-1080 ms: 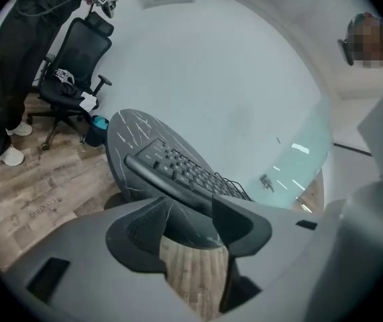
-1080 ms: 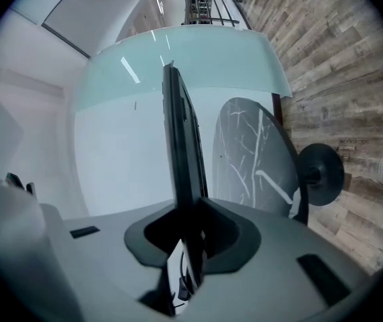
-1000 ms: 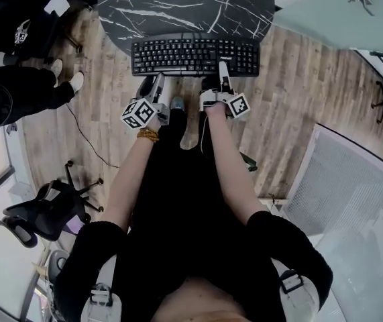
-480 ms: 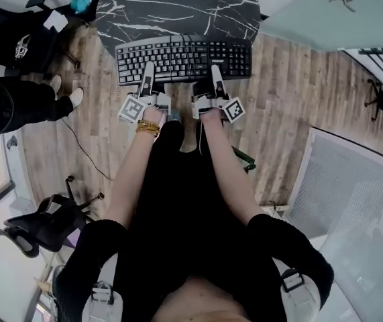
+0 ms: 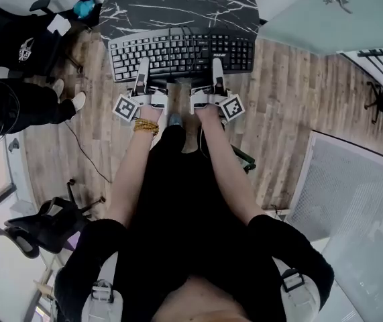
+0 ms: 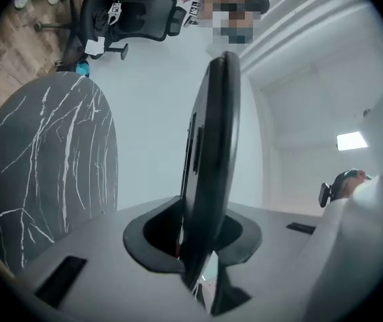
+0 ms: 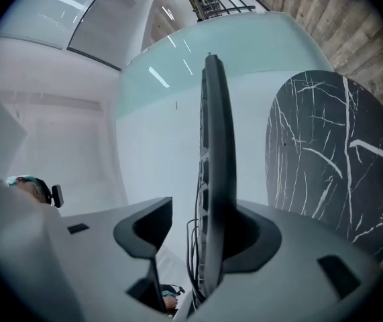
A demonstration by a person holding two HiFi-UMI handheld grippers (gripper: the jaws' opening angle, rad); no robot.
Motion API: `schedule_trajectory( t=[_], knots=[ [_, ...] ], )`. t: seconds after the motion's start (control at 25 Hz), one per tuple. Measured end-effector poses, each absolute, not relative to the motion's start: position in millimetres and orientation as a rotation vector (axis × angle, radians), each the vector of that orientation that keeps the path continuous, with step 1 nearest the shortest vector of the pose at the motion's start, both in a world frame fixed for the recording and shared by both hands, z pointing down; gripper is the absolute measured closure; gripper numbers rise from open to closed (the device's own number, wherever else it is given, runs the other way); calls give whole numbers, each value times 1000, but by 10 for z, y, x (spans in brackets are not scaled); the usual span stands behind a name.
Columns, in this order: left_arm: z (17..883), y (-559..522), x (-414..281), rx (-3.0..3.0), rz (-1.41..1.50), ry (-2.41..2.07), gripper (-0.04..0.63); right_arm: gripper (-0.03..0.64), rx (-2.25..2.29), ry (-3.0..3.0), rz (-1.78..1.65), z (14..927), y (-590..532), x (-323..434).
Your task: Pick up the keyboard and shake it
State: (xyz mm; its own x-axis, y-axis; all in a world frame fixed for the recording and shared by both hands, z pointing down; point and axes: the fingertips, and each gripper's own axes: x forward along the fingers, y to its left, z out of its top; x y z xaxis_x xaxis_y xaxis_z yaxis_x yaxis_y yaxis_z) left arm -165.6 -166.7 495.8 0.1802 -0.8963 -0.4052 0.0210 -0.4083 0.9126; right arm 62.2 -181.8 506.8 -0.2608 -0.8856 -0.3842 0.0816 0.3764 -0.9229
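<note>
The black keyboard (image 5: 181, 54) is lifted above the round black marble table (image 5: 178, 2), keys facing up. My left gripper (image 5: 142, 71) holds its near edge left of centre. In the left gripper view the keyboard (image 6: 211, 153) stands edge-on with both pads pressed on it; the left gripper (image 6: 201, 235) has just been closing. My right gripper (image 5: 216, 71) is at the near edge, right of centre. Its jaws have just been opening: the keyboard (image 7: 214, 173) leans on one pad and a gap shows at the other, so the right gripper (image 7: 198, 240) is open around it.
A seated person's dark legs (image 5: 10, 102) and a black office chair (image 5: 17, 25) are at the left. Another chair (image 5: 43, 217) stands on the wood floor near a thin cable (image 5: 84, 143). A grey panel (image 5: 352, 200) lies to the right.
The keyboard has risen off the table and looks larger. The left gripper rolled and moved from beside the near edge onto it. Both grippers moved up with the keyboard.
</note>
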Motion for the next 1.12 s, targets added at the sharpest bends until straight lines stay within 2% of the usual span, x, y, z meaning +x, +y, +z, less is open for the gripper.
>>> schedule_trajectory(
  t=[0.24, 0.48, 0.88, 1.12],
  knots=[
    [4968, -1639, -1651, 1540, -1383, -825, 509, 400, -730, 1603, -1111, 4974, -1839, 335],
    [5088, -1645, -1602, 1460, -1378, -826, 510, 474, -827, 1614, -1109, 5028, -1873, 268],
    [5150, -1706, -1652, 1424, -1379, -797, 512, 509, -877, 1725, -1148, 5012, -1991, 109],
    [5211, -1709, -1589, 1494, -1271, -830, 517, 520, -939, 1711, -1178, 5072, -1996, 161]
  ],
)
